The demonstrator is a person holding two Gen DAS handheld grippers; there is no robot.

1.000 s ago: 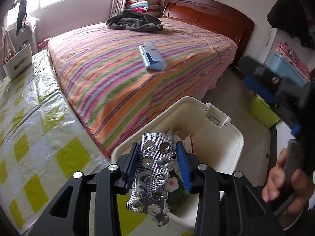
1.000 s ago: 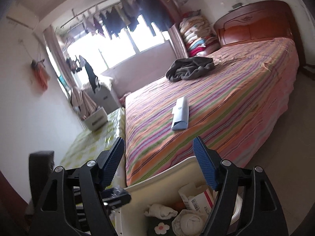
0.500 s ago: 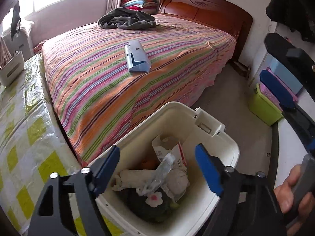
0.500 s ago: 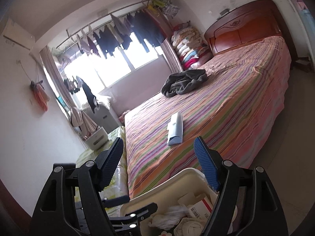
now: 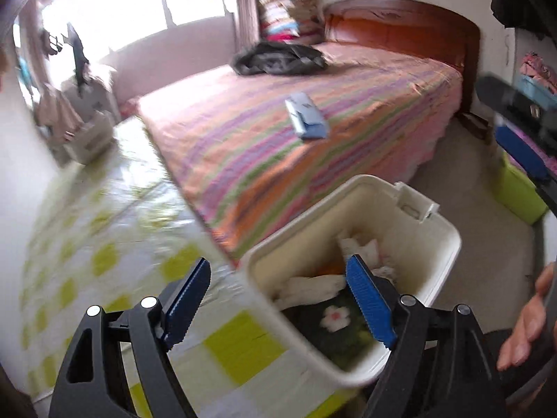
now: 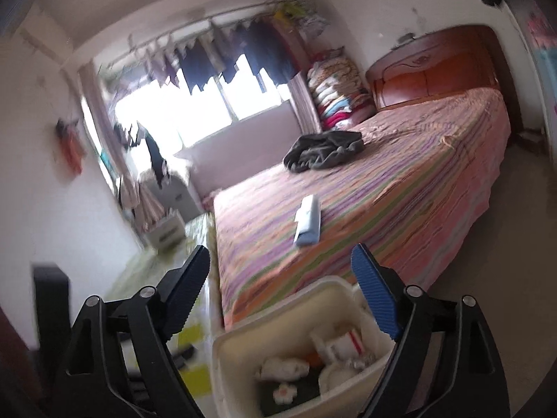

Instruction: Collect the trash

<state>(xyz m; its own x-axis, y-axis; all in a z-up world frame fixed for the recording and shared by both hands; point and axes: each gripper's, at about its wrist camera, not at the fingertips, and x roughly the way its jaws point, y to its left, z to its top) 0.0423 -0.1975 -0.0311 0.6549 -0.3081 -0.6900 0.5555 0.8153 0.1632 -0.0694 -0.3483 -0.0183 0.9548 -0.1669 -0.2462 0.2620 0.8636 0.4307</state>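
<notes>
A white plastic bin stands at the table's edge beside the bed, holding crumpled tissues, a small carton and a dark cloth with a white flower. It also shows in the right wrist view. My left gripper is open and empty, above the bin's near left rim. My right gripper is open and empty, held above and behind the bin. A blue-white box lies on the bed and shows in the right wrist view too.
A table with a yellow-green checked cover runs along the left. A striped bed with a dark garment fills the middle. A white basket sits at the table's far end. A green tub stands on the floor at right.
My left gripper opened and dropped the silver blister pack into the bin, then swung left toward the table. My right gripper rose and tilted upward, staying open.
</notes>
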